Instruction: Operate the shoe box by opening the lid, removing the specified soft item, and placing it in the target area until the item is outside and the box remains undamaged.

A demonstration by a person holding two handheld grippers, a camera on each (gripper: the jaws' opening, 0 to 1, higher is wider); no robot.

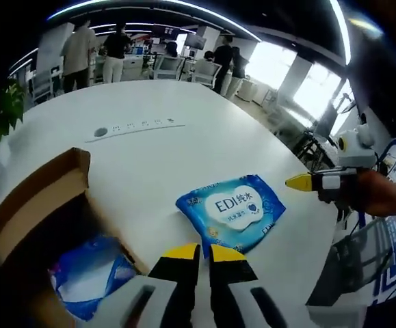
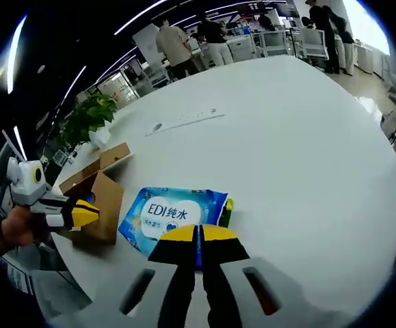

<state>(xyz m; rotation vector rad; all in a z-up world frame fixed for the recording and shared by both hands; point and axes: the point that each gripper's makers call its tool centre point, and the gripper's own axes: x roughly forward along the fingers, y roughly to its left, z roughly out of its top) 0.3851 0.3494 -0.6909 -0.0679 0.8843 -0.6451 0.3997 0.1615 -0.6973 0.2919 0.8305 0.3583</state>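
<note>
A: What is in the cardboard shoe box (image 1: 37, 205)?

B: It stands open on the white table (image 1: 184, 147), flaps up. Inside lies a blue-white soft packet (image 1: 88, 273), low in the box. I cannot read its print.

A: And the wet wipes pack (image 1: 230, 212)?

B: Outside the box, flat on the table just right of it in the left gripper view. Blue, with a white label "EDI" and Chinese characters. In the right gripper view the same pack (image 2: 174, 215) lies beside the box (image 2: 95, 198), w/ a small green-yellow thing (image 2: 226, 212) touching its far edge; what it is I cannot tell.

A: The grippers?

B: Left gripper (image 1: 204, 251): yellow tips together, nothing between them, right at the near edge of the pack, beside the box corner. Right gripper (image 2: 198, 234): jaws also closed, empty, tips over the near edge of the pack. If they touch it, I cannot tell.

A: The hands?

B: In the left gripper view a hand (image 1: 382, 195) holds the other gripper level, right of the pack, its yellow tip pointing at it. In the right gripper view a hand (image 2: 9, 229) holds the other tool next to the box, above the table edge.
</note>
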